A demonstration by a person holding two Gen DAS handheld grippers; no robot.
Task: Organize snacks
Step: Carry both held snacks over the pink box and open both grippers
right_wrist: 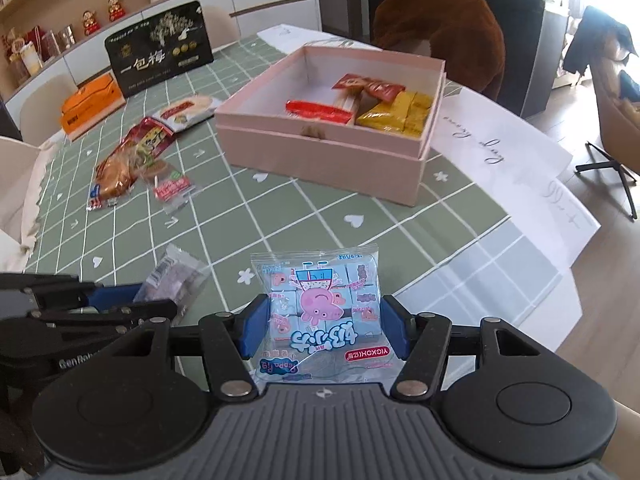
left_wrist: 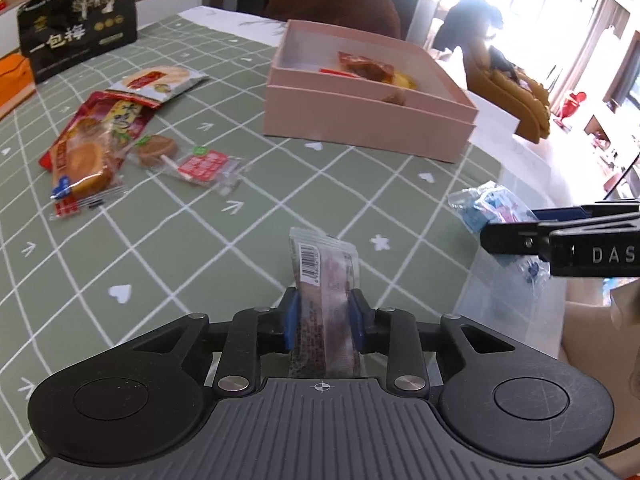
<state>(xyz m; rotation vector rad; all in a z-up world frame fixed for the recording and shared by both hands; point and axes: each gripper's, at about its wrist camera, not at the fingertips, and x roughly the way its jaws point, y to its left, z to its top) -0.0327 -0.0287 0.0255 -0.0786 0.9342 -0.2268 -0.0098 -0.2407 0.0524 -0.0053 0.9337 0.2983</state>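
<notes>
My left gripper (left_wrist: 323,308) is shut on a small clear snack packet with a barcode (left_wrist: 324,276), held above the green checked tablecloth (left_wrist: 224,240). My right gripper (right_wrist: 323,320) is shut on a light blue Peppa Pig candy bag (right_wrist: 320,312); it also shows in the left wrist view (left_wrist: 496,208). An open pink box (right_wrist: 320,152) ahead holds red and yellow packets (right_wrist: 396,114). A red cake packet (left_wrist: 88,148), a lollipop packet (left_wrist: 180,160) and a rice cracker packet (left_wrist: 160,80) lie left of the box.
A black bag with Chinese lettering (right_wrist: 160,48) stands at the far left, with an orange box (right_wrist: 90,108) beside it. A brown plush toy (right_wrist: 440,20) sits behind the pink box. White paper (right_wrist: 500,152) lies along the table's right edge.
</notes>
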